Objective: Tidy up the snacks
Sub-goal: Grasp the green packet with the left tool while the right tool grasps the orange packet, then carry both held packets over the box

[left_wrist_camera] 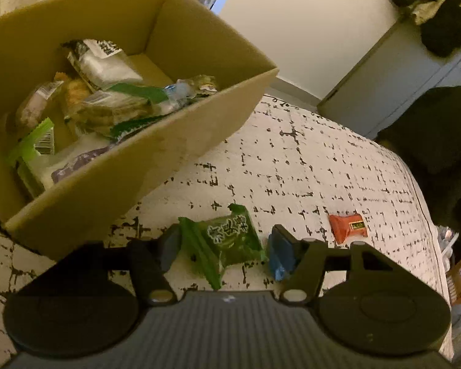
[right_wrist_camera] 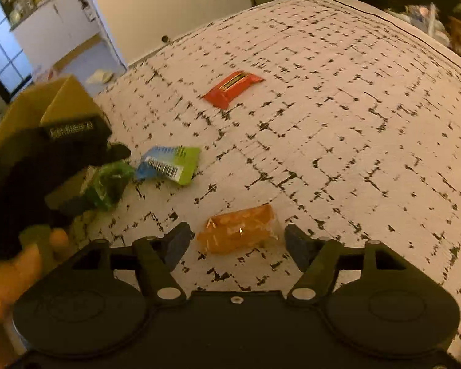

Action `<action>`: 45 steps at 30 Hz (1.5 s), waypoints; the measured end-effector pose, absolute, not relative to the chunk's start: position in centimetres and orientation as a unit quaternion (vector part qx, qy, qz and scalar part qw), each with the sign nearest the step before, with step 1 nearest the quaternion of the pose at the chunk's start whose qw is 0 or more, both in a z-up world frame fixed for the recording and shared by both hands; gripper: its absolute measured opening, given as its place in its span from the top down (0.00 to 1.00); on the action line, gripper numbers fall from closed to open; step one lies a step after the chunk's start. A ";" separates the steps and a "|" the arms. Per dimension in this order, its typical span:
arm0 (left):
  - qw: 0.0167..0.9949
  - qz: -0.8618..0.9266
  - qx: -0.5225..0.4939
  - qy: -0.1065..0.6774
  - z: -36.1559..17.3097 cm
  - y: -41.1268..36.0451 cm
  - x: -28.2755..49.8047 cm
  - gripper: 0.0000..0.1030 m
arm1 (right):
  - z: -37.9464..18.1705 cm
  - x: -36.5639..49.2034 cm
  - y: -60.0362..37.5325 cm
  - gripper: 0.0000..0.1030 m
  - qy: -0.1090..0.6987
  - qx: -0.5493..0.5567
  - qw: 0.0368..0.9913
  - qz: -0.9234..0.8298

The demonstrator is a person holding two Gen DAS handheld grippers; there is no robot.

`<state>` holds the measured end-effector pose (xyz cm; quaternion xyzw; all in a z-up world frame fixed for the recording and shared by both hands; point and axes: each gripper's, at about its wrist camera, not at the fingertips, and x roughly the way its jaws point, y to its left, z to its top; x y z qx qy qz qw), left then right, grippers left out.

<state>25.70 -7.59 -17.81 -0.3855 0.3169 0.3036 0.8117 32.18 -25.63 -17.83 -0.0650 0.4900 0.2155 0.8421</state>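
Green packet [left_wrist_camera: 230,240] between left gripper [left_wrist_camera: 224,250] fingers, jaws wide, not pinching; on patterned cloth [left_wrist_camera: 307,160]; box [left_wrist_camera: 181,141] of snacks just left; red packet [left_wrist_camera: 348,227] right. Orange packet [right_wrist_camera: 239,229] between right gripper [right_wrist_camera: 235,243] fingers, jaws wide, clear of both; blue-green packet [right_wrist_camera: 172,164] and red beyond.

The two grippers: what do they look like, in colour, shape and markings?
Both are alike. The left gripper and the right gripper each have a black body with two round discs, black linkage arms with silver pivot pins, and blue pads on the jaws. The left body is ribbed and grey. No cables or sleeves show.
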 end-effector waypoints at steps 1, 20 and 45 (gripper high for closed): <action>0.811 0.304 -0.387 0.317 -17.8 -7.5 25.8 0.39 | -18.0 32.2 -25.5 0.34 0.491 -0.069 0.842 0.213; 0.828 0.262 -0.354 0.347 -16.4 -8.2 22.7 0.70 | -14.1 30.2 -27.0 0.57 0.446 -0.062 0.875 0.176; 0.902 0.168 -0.245 0.314 -7.6 -5.7 15.4 0.70 | -6.7 23.5 -21.8 0.57 0.325 0.019 0.926 0.190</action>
